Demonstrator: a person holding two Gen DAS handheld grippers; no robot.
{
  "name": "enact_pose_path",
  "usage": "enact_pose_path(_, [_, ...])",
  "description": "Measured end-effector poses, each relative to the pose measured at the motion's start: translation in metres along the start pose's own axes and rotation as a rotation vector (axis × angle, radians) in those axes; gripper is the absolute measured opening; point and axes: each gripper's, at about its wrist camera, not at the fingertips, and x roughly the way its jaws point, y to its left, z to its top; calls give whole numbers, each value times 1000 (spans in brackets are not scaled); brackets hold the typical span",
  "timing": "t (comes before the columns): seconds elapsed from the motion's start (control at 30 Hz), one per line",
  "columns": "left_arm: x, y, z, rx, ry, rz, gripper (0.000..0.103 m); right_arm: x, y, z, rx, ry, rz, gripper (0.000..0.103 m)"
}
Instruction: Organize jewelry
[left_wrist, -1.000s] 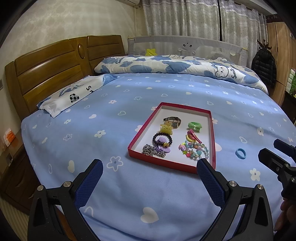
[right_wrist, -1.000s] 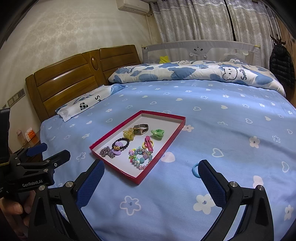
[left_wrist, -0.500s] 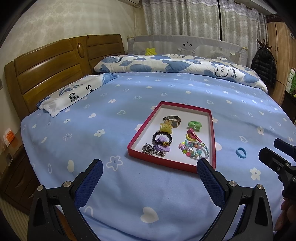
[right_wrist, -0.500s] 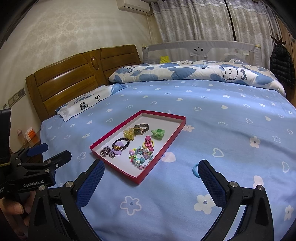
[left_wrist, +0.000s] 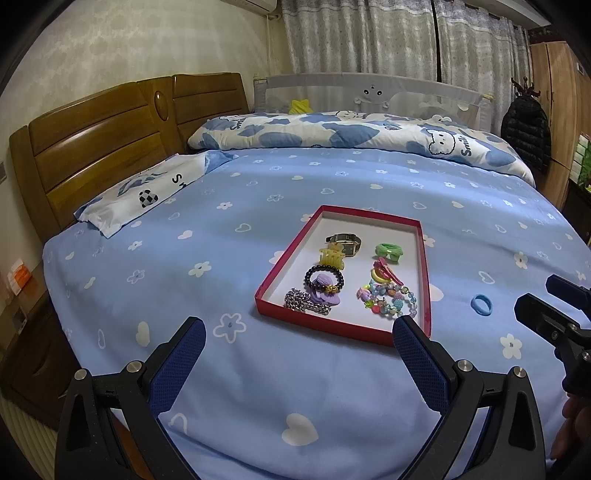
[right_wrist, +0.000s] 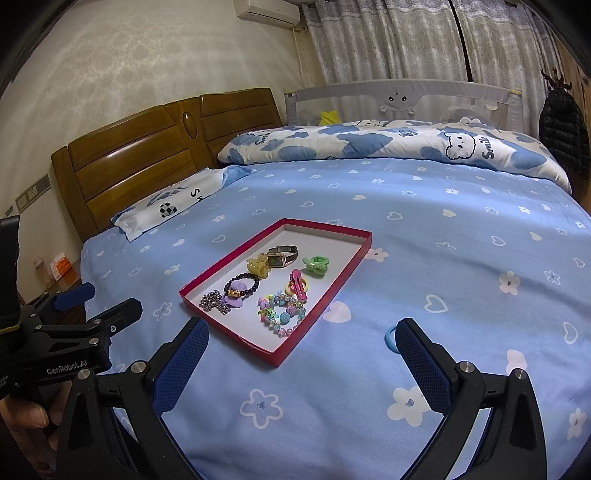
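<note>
Jewelry lies gathered in a shallow red tray (left_wrist: 341, 328) with a white floor, set on the bed (left_wrist: 258, 387) over a light blue sheet printed with hearts and flowers. Inside the tray, at its far end, a wristwatch (left_wrist: 345, 243) touches a yellow hair claw clip (left_wrist: 332, 257), with a green hair tie (left_wrist: 388, 252) to the right. Nearer, a dark beaded bracelet (left_wrist: 324, 277) rings a purple bow (left_wrist: 324, 291), and a silver chain (left_wrist: 300, 301) sits at the near left corner. A pink hair clip (left_wrist: 385, 268) and a colourful beaded bracelet (left_wrist: 388, 300) fill the right side. A blue hair tie (left_wrist: 481, 305) lies alone on the sheet, outside the tray and to its right; in the right wrist view it is partly hidden behind the right fingertip (right_wrist: 410, 343).

Both claws are released and carry nothing. The left claw (left_wrist: 297, 363) hangs above the sheet just short of the tray's near edge. The right claw (right_wrist: 299, 363) hangs beside the tray's near right corner, by the blue hair tie.
</note>
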Motion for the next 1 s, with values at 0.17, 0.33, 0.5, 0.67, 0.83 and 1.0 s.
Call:
enact_pose_path(0.17, [0,0,0,-2,1,1,102,0,0,0,0,0,0,102])
enact_pose_path(0.33, [0,0,0,0,1,0,102,0,0,0,-1,0,1,102])
enact_pose_path(0.5, [0,0,0,-1,1,0,102,0,0,0,0,1,1,102])
enact_pose_path(0.67, [0,-1,0,-1,1,1,102,0,0,0,0,1,0,102])
enact_pose_path(0.83, [0,-1,0,0,1,-1,102,0,-1,0,0,1,0,102])
enact_pose_path(1.0, [2,-2,1,3,0,-3,102,0,-1,1,0,0,-1,102])
